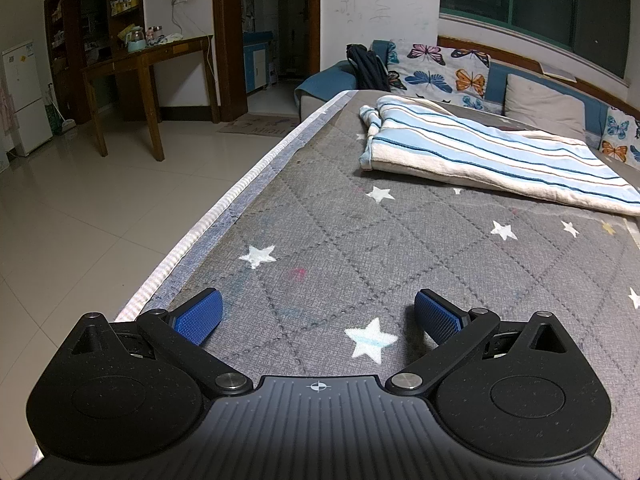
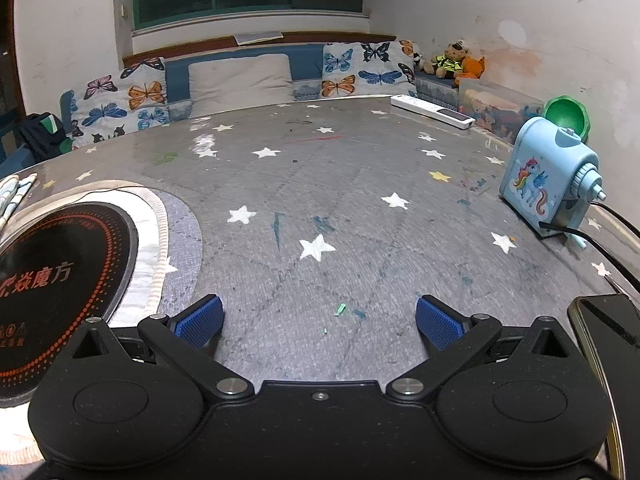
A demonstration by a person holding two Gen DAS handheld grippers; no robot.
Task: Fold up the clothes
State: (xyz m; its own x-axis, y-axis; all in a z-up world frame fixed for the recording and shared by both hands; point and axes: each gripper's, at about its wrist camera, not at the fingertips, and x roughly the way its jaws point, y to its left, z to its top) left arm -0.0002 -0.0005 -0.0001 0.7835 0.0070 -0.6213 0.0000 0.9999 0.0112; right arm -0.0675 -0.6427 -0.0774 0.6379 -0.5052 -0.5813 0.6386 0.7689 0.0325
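Ahead, soft striped folded garment (image 1: 492, 156) on quilted grey star-print cloth (image 1: 360, 240); left tool (image 1: 316, 316) and right tool (image 2: 318, 320) both spread, empty.

left view: bare star-print table cover (image 1: 360, 248) lower centre; striped garment (image 1: 480, 152) fills upper right; right view: open centre; induction cooker (image 2: 60, 280) blocks lower left; blue sharpener (image 2: 548, 184) and phone (image 2: 608, 332) crowd the right edge
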